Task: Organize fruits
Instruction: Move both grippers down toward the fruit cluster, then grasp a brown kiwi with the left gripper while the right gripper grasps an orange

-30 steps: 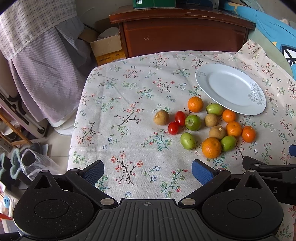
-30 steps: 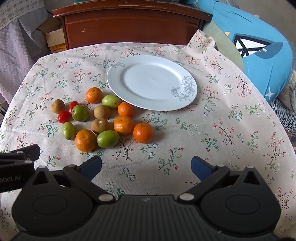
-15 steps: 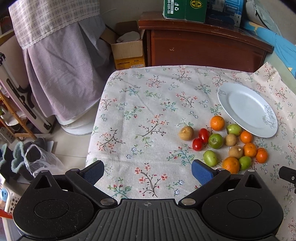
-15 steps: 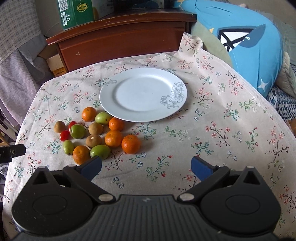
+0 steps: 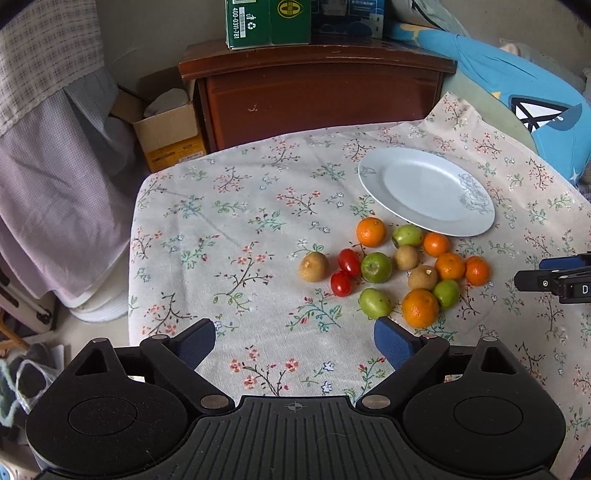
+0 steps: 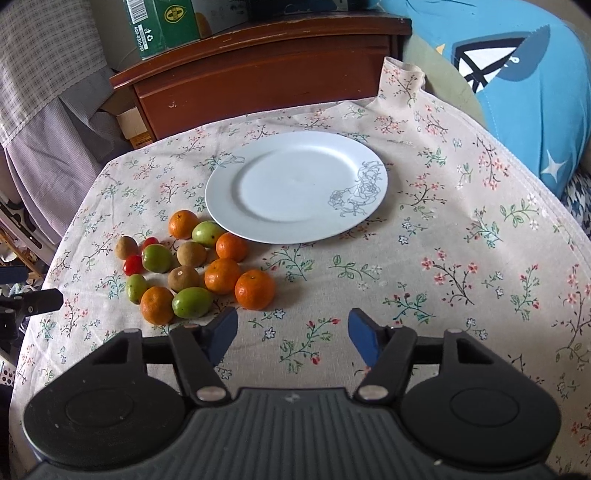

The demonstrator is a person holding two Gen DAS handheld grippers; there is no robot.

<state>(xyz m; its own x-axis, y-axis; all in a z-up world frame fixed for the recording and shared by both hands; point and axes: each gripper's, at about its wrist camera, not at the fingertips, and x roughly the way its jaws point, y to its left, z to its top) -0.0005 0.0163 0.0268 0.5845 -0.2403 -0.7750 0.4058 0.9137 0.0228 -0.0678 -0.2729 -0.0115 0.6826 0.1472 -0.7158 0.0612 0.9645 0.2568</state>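
One green carton (image 5: 268,22), digits "400-0311-781"

Floral tablecloth (image 5: 240,221) before a dark wooden cabinet (image 5: 317,96) bearing a green carton (image 5: 266,22); cardboard box (image 5: 166,129) on floor, blue cushion (image 6: 517,74) at right.

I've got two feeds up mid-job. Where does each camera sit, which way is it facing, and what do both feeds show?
Left wrist: sits on the left gripper, angled down over the table's near-left side; fruit pile right of centre; its own closing fingers empty, the right gripper's tip at the right edge.
Right wrist: sits on the right gripper, angled down toward the white plate; its closing fingers empty, the left gripper's tip at the left edge.
Shared: plate, fruit, floral tablecloth, wooden cabinet.
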